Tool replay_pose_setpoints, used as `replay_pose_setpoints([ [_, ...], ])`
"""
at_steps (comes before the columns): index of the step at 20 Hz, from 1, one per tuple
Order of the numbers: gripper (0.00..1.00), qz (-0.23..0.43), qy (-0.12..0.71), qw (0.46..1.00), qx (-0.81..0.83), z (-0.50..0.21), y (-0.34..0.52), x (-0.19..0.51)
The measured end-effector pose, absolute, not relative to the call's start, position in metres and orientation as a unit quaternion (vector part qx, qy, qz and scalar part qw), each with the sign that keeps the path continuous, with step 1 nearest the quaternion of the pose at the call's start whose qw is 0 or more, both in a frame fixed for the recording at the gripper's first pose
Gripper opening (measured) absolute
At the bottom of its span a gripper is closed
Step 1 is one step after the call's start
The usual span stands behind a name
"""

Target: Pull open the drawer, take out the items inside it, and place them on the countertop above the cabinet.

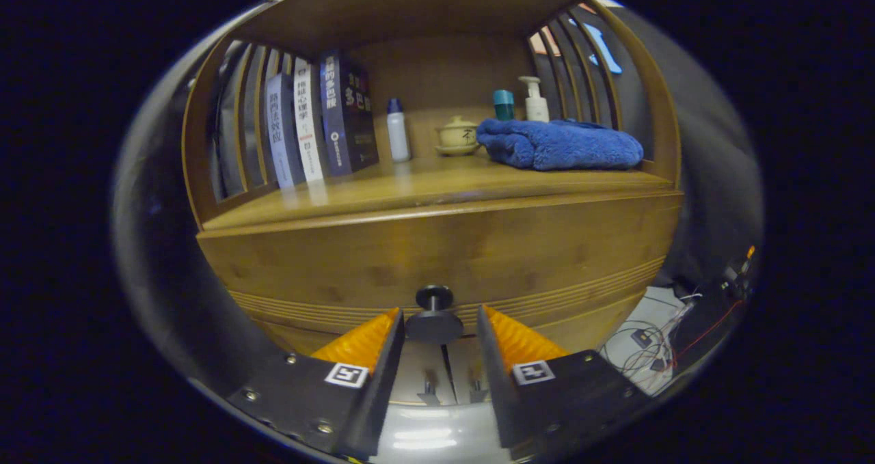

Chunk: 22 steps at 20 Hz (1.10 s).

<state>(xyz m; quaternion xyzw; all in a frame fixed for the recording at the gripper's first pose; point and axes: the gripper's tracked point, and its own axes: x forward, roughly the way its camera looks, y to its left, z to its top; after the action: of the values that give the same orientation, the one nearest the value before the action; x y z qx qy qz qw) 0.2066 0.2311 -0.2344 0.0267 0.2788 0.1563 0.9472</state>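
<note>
A wooden cabinet fills the view, with its closed drawer front (437, 245) facing me. A dark round knob (434, 317) sticks out from the lower middle of the drawer. My gripper (437, 317) is open, one finger on each side of the knob; the left fingertip (391, 320) sits very near the knob's disc, the right one a little apart. The countertop (383, 190) lies just above the drawer. The drawer's contents are hidden.
On the countertop stand several books (314, 126) at the left, a white bottle (398, 130), a lidded cup on a saucer (456, 136), a folded blue towel (557, 144), a teal-capped container (504, 104) and a pump bottle (534, 100). Cables (649, 344) lie on the floor at the right.
</note>
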Motion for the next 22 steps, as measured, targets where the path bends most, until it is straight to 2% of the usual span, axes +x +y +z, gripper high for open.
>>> replay_pose_setpoints([
  [6, 0.34, 0.142, 0.270, 0.952, 0.020, -0.227, 0.221, 0.201],
  [7, 0.34, 0.144, 0.269, 0.952, 0.015, -0.224, 0.221, 0.195],
  [9, 0.27, 0.146, 0.273, 0.951, 0.006, -0.225, 0.216, 0.190],
  [22, 0.27, 0.090, 0.295, 0.951, -0.007, -0.210, 0.185, 0.090],
])
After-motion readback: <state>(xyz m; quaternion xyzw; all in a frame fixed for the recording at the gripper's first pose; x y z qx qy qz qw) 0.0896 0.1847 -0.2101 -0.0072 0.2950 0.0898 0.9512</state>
